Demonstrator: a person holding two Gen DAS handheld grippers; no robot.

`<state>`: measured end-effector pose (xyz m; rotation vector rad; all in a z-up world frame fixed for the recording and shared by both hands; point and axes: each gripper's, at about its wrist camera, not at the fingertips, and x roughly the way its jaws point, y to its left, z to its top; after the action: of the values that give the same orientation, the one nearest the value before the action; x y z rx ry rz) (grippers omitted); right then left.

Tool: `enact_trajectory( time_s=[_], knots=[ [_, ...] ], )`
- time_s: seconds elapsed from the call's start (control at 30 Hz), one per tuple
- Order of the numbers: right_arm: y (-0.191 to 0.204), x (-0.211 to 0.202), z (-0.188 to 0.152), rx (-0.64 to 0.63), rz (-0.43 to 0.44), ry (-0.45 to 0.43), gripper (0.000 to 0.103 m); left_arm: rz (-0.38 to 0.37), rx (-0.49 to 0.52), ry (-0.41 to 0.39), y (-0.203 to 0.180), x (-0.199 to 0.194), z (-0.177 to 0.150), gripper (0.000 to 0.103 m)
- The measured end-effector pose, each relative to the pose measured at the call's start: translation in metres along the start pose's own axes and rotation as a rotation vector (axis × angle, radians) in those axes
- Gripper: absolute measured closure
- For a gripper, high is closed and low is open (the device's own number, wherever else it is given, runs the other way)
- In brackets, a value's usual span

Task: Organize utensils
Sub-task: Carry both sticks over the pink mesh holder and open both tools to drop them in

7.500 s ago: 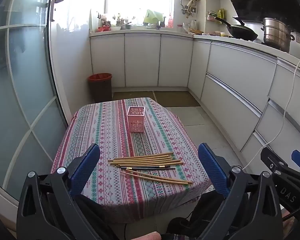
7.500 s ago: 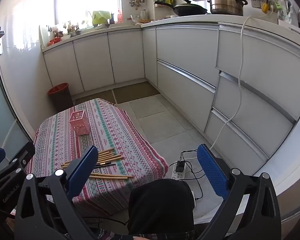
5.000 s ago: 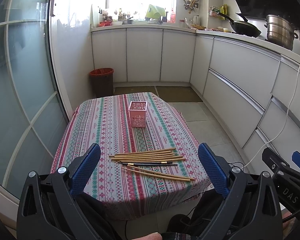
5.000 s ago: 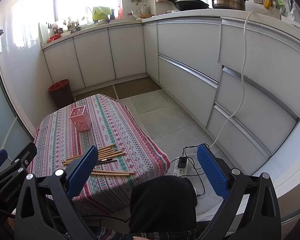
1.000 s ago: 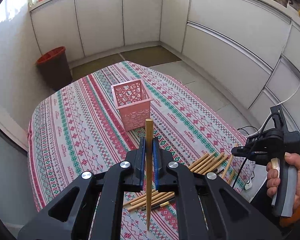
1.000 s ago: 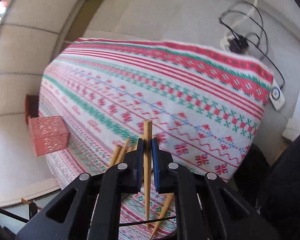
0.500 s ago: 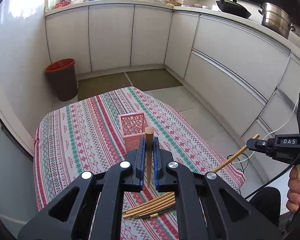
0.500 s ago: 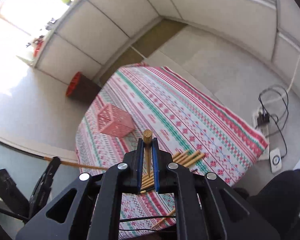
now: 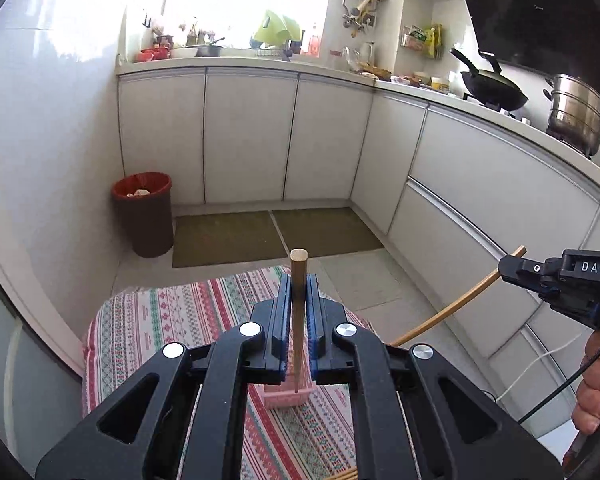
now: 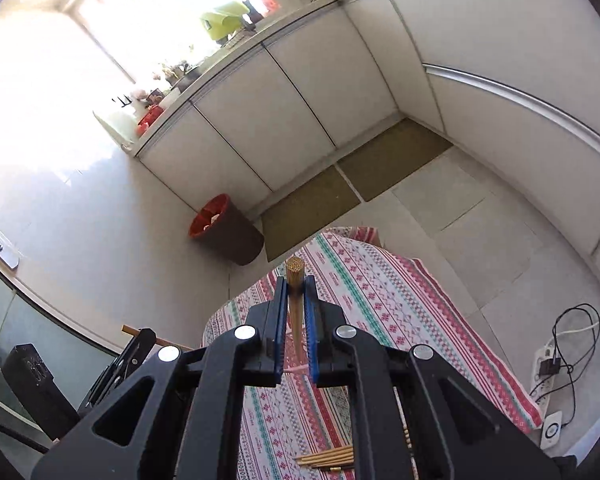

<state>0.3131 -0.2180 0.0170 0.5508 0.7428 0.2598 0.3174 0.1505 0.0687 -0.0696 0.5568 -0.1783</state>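
Note:
My left gripper [image 9: 299,280] is shut on a wooden chopstick [image 9: 299,304] held upright, its lower tip over the pink lattice holder [image 9: 286,396], which is mostly hidden behind the jaws. My right gripper [image 10: 295,284] is shut on another wooden chopstick [image 10: 296,300], also upright above the table. In the left wrist view the right gripper [image 9: 512,270] shows at the right with its chopstick [image 9: 452,306] slanting down-left. Several loose chopsticks [image 10: 326,458] lie on the striped tablecloth [image 10: 380,304]. A sliver of the pink holder [image 10: 296,369] shows between the right jaws.
A red-lined bin [image 9: 144,212] stands on the floor beyond the table by white cabinets [image 9: 248,136]. A wok [image 9: 492,90] and steel pot [image 9: 574,112] sit on the counter at right. A power strip with cables [image 10: 552,364] lies on the floor right of the table.
Both grippers went from open and empty to each shut on a chopstick picked from the pile. In the last second both have lifted and tilted up, moving over the pink holder.

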Motion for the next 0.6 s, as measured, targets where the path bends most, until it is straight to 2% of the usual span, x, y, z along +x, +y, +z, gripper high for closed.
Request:
enact_trajectory(
  time_s=[0.13,0.3,0.4,0.47,0.6],
  knots=[
    [0.012,0.032,0.013,-0.035,-0.002,0.02,0.094,0.032,-0.008,0.027,0.007,0.026,0.007,0.095],
    [0.02,0.073,0.01,-0.064,-0.015,0.073,0.094,0.07,-0.083,0.108,0.027,0.055,-0.009,0.09],
    [0.024,0.095,0.006,-0.088,-0.034,0.091,0.094,0.071,-0.149,0.074,0.043,0.043,-0.013,0.084],
    [0.025,0.106,0.002,-0.102,-0.045,0.102,0.094,0.082,-0.188,0.043,0.053,0.03,-0.014,0.076],
    [0.032,0.121,-0.005,-0.132,-0.061,0.108,0.094,0.095,-0.235,0.012,0.066,0.01,-0.011,0.072]
  ],
)
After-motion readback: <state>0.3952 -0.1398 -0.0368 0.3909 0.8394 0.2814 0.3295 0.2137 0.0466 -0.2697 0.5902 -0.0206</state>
